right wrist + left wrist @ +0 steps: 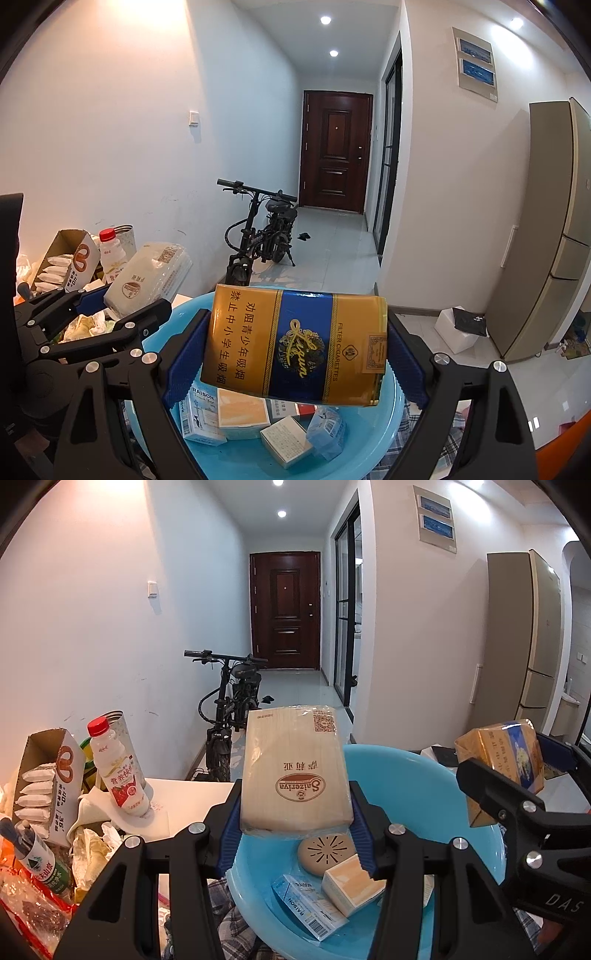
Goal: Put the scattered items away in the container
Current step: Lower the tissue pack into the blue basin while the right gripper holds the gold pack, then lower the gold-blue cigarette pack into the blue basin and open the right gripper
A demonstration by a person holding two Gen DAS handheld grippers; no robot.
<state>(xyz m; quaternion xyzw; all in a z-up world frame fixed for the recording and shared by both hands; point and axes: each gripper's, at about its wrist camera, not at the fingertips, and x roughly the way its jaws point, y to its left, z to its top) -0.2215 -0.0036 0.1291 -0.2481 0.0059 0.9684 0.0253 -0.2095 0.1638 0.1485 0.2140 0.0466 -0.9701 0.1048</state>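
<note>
My left gripper (295, 812) is shut on a beige Saizeriya tissue pack (293, 771) and holds it above the blue basin (424, 786). My right gripper (295, 354) is shut on a gold and blue cigarette carton (295, 343) above the same basin (369, 443). The carton (506, 760) and right gripper also show at the right of the left wrist view. The left gripper with the tissue pack (147, 273) shows at the left of the right wrist view. The basin holds several small boxes (240, 413) and a round beige disc (325, 853).
Left of the basin lie a milk drink bottle (118, 768), an open snack box (44, 782), a green-labelled bottle (40, 864), crumpled wrappers (88, 845) and a red bag (26, 915). A black bicycle (229, 709) stands behind the table by the wall. A checked cloth (436, 454) lies under the basin.
</note>
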